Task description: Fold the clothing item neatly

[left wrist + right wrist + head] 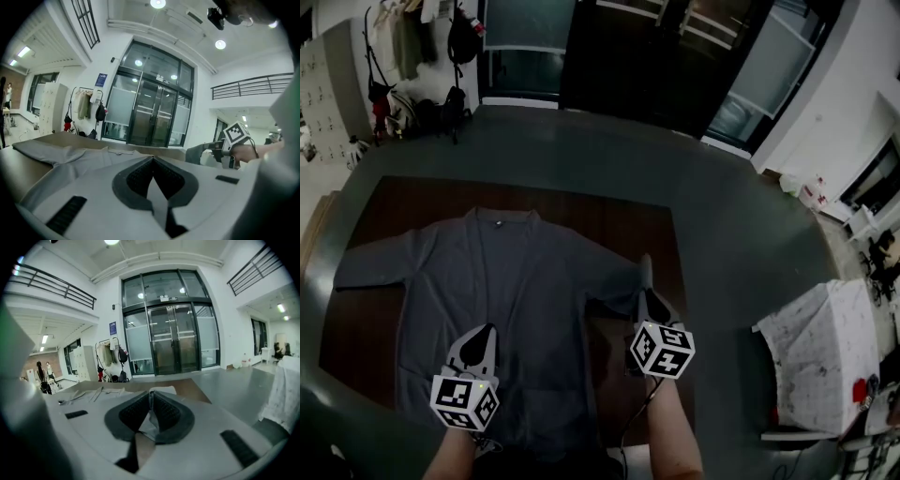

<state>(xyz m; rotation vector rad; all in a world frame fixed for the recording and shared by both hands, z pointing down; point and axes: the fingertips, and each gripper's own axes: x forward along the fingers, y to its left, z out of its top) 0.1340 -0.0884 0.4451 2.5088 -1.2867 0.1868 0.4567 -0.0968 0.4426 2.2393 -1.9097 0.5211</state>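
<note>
Grey shirt [502, 281] (right view: sleeve [149, 423] pinched)

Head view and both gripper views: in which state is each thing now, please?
Grey shirt: spread flat on the brown table, not yet folded.
Left-side sleeve: stretched out flat.
Right-side sleeve: end pinched by the right gripper.
Left gripper: jaws shut, empty, over the shirt.
Right gripper: jaws shut on sleeve fabric.
Glass doors: closed.
</note>
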